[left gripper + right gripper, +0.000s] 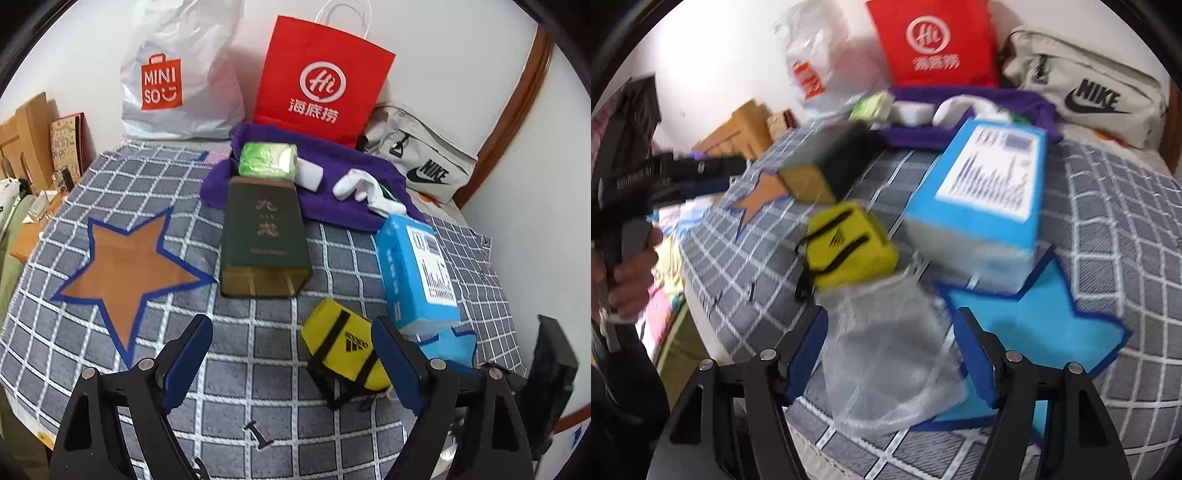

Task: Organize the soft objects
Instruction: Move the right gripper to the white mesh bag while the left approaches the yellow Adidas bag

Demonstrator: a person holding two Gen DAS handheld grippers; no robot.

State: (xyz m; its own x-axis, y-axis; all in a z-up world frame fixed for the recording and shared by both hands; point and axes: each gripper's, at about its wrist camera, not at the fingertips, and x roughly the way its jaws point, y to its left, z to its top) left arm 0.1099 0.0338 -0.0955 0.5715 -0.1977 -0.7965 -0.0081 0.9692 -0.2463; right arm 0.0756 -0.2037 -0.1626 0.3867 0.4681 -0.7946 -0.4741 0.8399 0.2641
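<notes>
Surface is a bed under a grey checked cover (pixel 258 369); brown star patch (pixel 125 273) at left, blue star patch (pixel 1045 325) at right.

Left gripper (pixel 291 354): jaws spread wide, nothing between the pads, hovering over bare checks. Yellow Adidas pouch (pixel 343 347) lies just beside its right finger, partly behind it; touching or not, cannot tell.

Right gripper (pixel 890 354): jaws spread, a clear bubble-wrap bag (pixel 886 354) lies flat on the cover between the fingers; the pads do not appear to press it. View is motion-blurred. The bag's far end reaches the yellow pouch and overlaps the blue star's left points.

Around and in the way: dark green box (pixel 264 236) lies mid-bed, open end toward the camera. Blue carton (pixel 417 266) stands close right of the pouch, at the far edge of the blue star. Behind them a purple towel (pixel 332 166) carries a green foil pack (pixel 267 158), a white block (pixel 310 173) and white socks (pixel 365 188). Against the wall: white Miniso bag (pixel 177 74), red paper bag (pixel 321 77), grey Nike bag (pixel 421 162).

Open room: the cover between the brown star and the pouch is bare. In the right wrist view the bed's left edge drops off to clutter below, where a hand (pixel 624 273) grips the left gripper's handle
</notes>
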